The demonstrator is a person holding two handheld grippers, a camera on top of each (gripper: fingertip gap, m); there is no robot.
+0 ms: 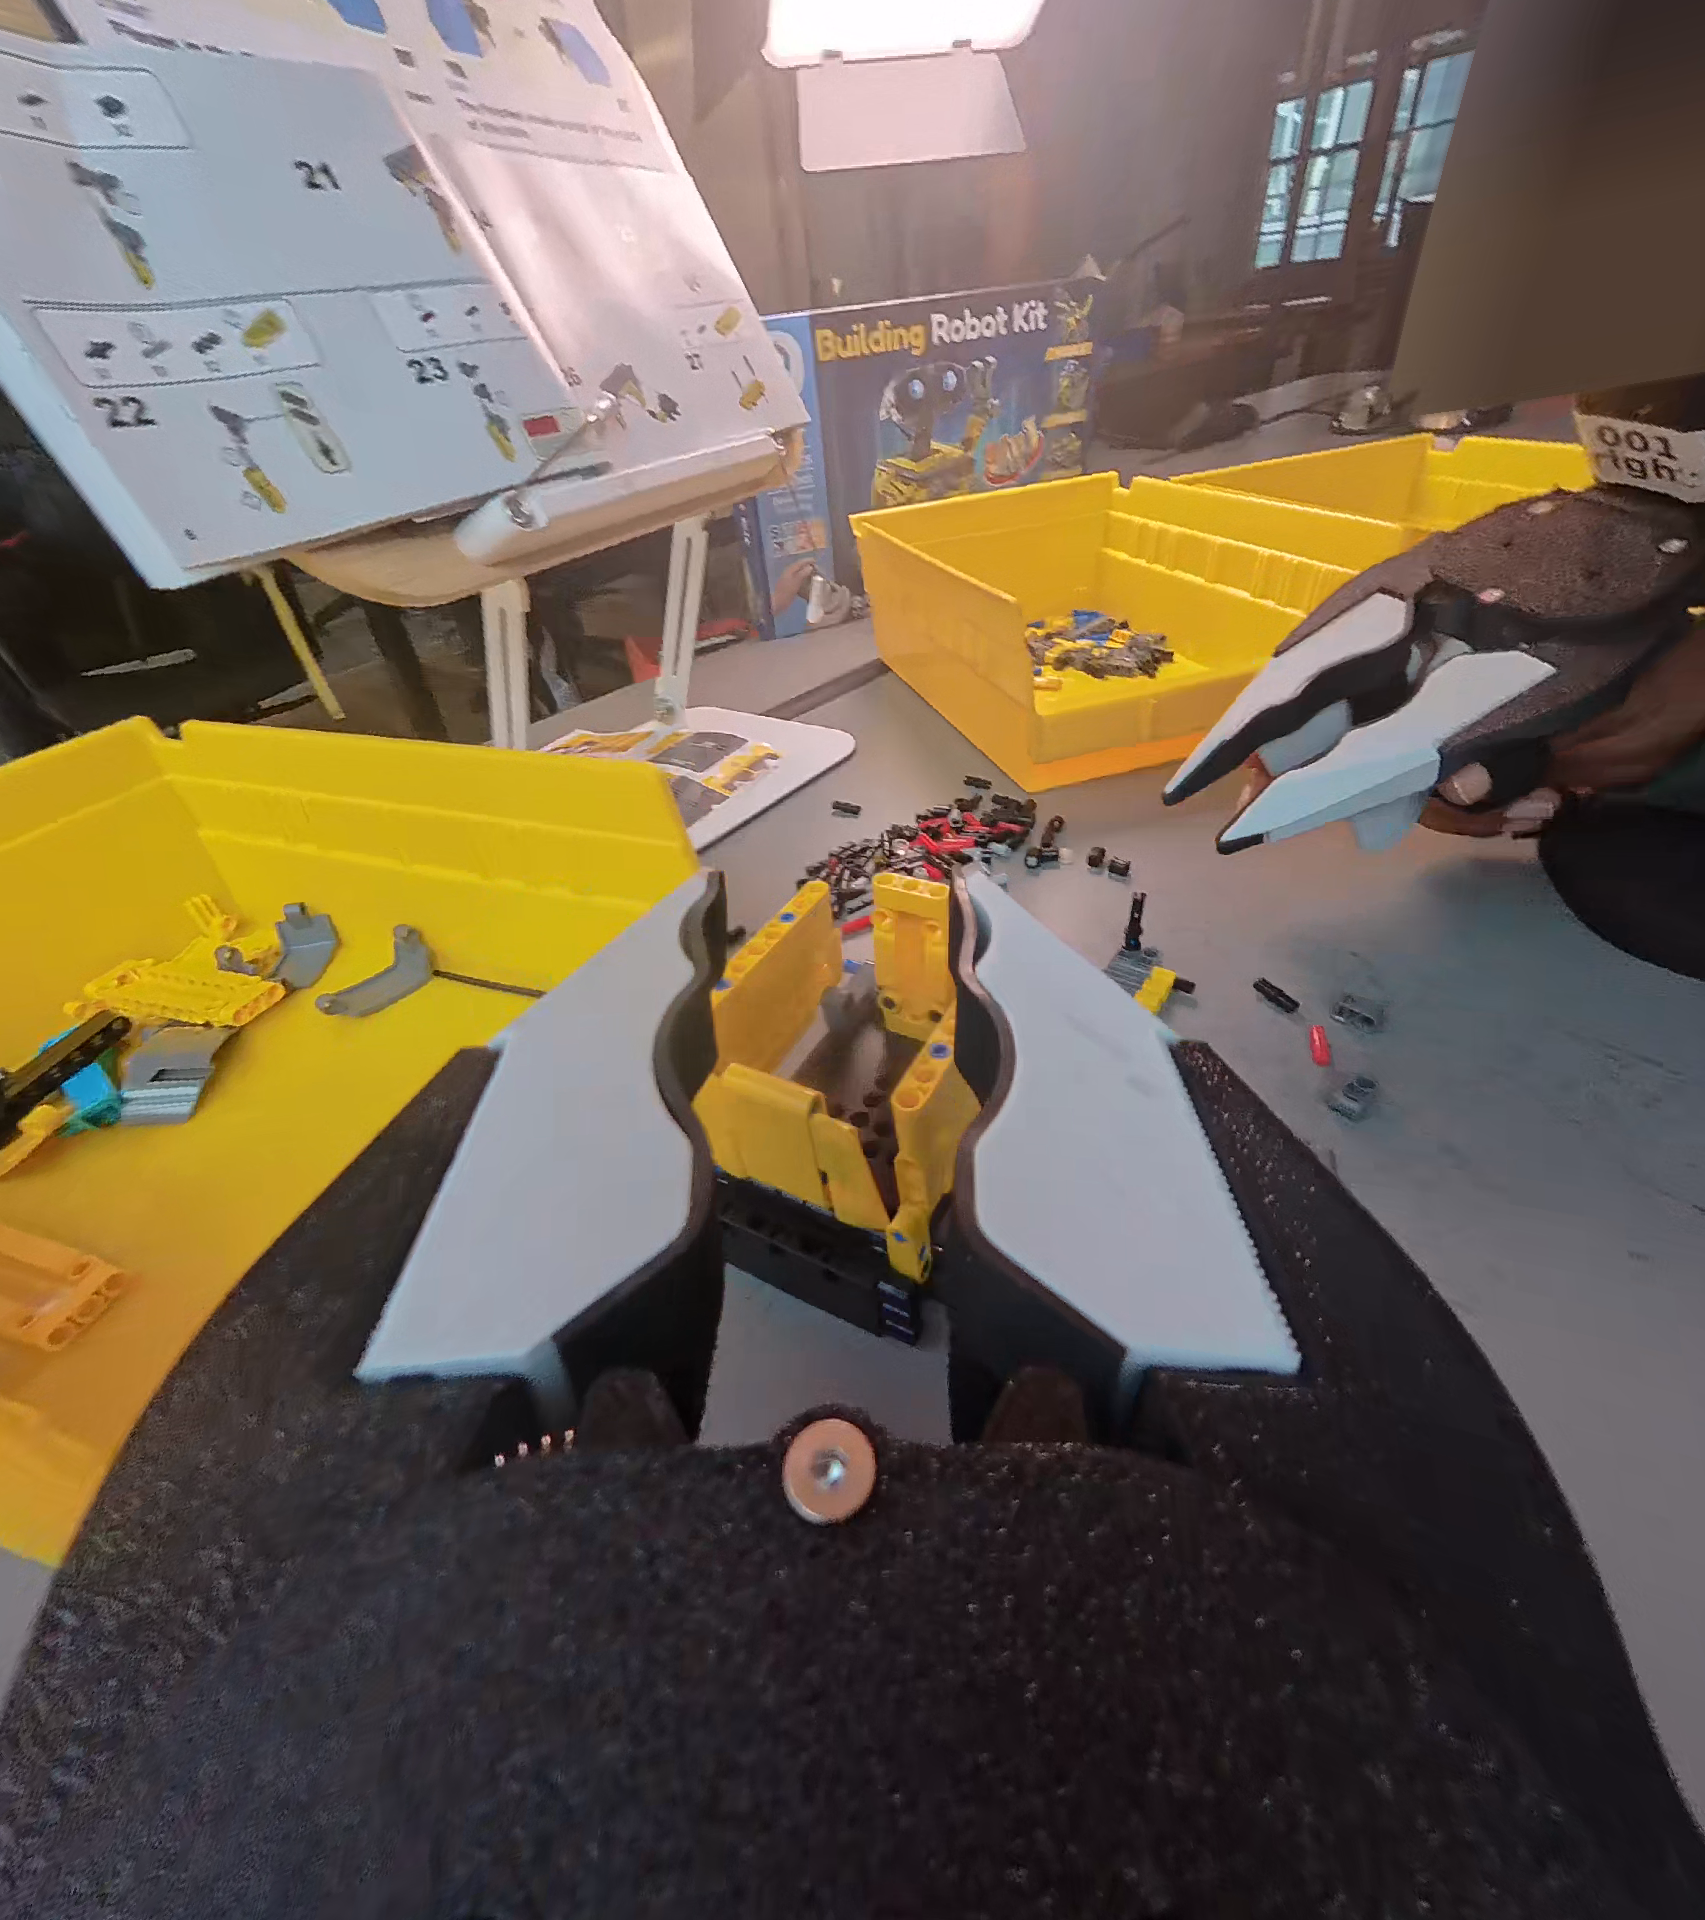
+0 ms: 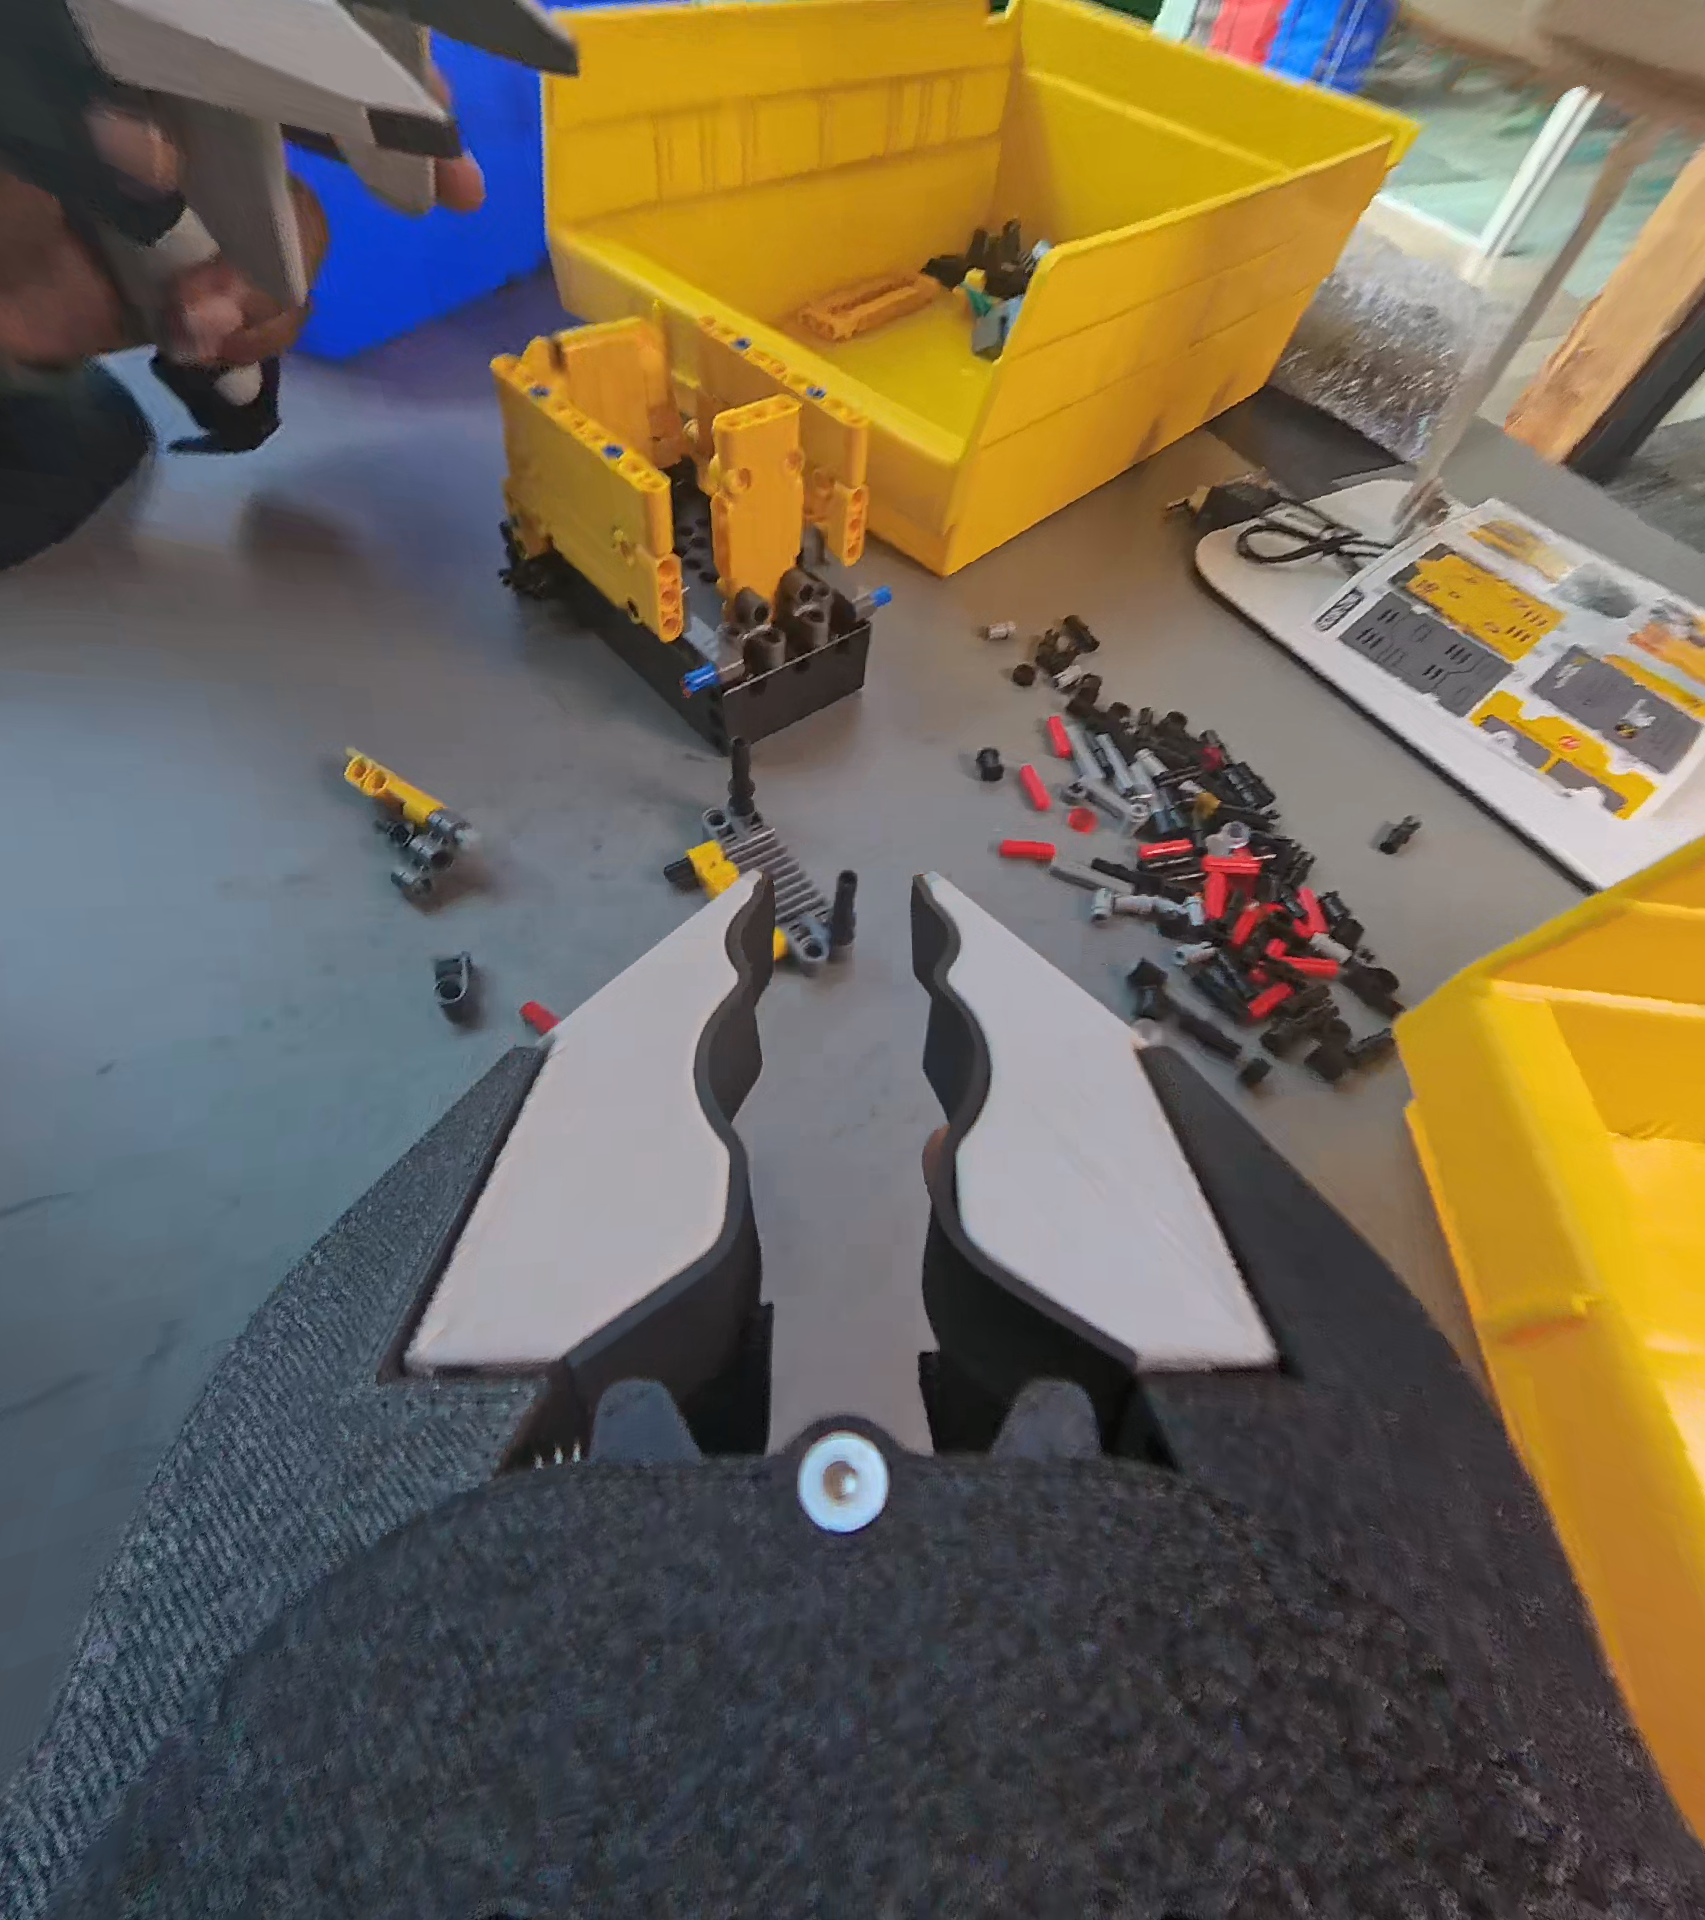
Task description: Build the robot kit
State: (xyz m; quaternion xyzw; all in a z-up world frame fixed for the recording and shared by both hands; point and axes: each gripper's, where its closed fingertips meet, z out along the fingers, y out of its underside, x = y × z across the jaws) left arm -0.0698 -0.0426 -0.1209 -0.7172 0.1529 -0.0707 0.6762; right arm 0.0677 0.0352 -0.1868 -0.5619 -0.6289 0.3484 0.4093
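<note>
Bare grey table (image 2: pixel 152 1039) lies open to the left of the right gripper (image 2: pixel 837 894), whose parted fingers have clear tabletop between them. A heap of small pins (image 2: pixel 1222 914) blocks the right, with a yellow bin (image 2: pixel 1606 1195) beyond. Ahead stand a grey toothed piece (image 2: pixel 775 873) and the yellow-and-black model (image 2: pixel 682 530), backed by another yellow bin (image 2: pixel 1087 416).

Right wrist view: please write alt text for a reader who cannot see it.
The open right gripper hovers empty above a grey table, close to a small grey and yellow brick piece. Beyond stand a yellow and black brick model and a yellow bin; loose black and red pins lie right.
</note>
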